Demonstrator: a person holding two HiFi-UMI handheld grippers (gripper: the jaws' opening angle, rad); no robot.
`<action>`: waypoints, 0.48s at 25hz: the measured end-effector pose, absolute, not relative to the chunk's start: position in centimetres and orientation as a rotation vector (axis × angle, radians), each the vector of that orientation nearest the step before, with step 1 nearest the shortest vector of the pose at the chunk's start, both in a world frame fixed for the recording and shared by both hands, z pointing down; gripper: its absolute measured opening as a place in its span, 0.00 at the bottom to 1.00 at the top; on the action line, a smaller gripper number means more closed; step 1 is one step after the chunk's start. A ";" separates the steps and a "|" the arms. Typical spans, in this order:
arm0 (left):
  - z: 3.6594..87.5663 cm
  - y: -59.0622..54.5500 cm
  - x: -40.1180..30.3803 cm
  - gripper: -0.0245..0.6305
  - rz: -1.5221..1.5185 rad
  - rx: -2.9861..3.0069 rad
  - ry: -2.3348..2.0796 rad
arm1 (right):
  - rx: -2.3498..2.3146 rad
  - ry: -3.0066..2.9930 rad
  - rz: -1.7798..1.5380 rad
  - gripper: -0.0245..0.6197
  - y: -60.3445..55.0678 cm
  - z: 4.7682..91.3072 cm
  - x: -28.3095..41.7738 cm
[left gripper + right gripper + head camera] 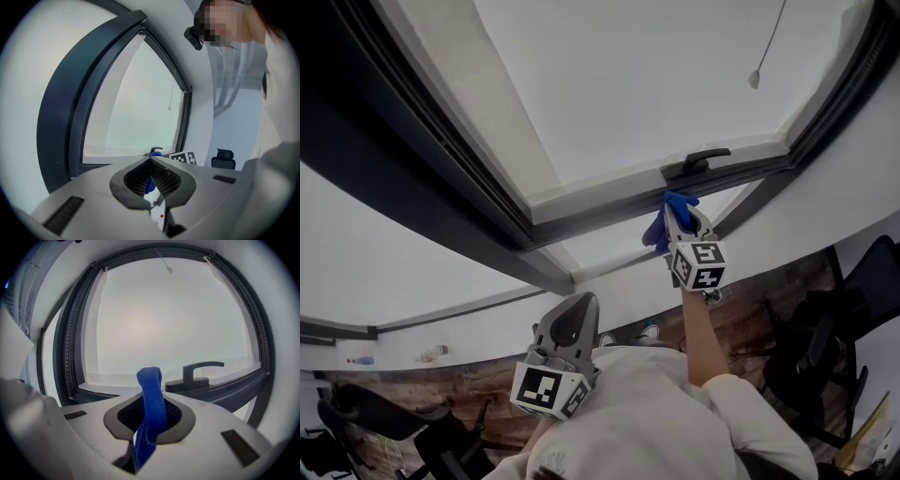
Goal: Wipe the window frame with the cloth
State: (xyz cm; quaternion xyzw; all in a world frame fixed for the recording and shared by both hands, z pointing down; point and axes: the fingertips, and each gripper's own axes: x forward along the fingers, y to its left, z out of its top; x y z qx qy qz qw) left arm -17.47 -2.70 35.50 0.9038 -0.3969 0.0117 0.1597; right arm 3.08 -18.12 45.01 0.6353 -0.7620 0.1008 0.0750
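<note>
Reaching toward the dark window frame (581,227) under its pale glass pane (656,84), a person holds the right gripper (676,208) at the frame's lower rail, just beside the black handle (697,163) near the lower right corner. Its jaws are clamped on a blue cloth (660,228), a folded strip that stands up between them in the right gripper view. Whether the cloth touches the rail cannot be told. The left gripper (579,307) hangs lower, well apart from the frame, jaws closed tip to tip on nothing. To wipe well, the cloth's free fold rather than the hard jaws should meet the rail. It should be pressed flat, drawn along the rail toward the corner, and worked around the handle's base. A pull cord (755,79) dangles before the pane's upper right.
</note>
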 end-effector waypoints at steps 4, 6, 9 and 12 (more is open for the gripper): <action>35.5 -1.9 -19.3 0.05 0.026 2.590 -1.127 | 1.844 -2.352 0.265 0.12 -17.4 44.0 -1.2; 35.6 -1.6 -20.2 0.05 0.022 2.588 -1.139 | 1.783 -2.404 0.246 0.12 -17.2 43.6 -4.3; 35.8 -1.4 -21.7 0.05 0.022 2.572 -1.166 | 1.639 -2.498 0.224 0.12 -17.3 43.4 -10.3; 35.9 -1.3 -23.1 0.05 0.020 2.557 -1.199 | 1.450 -2.586 0.189 0.12 -17.1 43.8 -16.8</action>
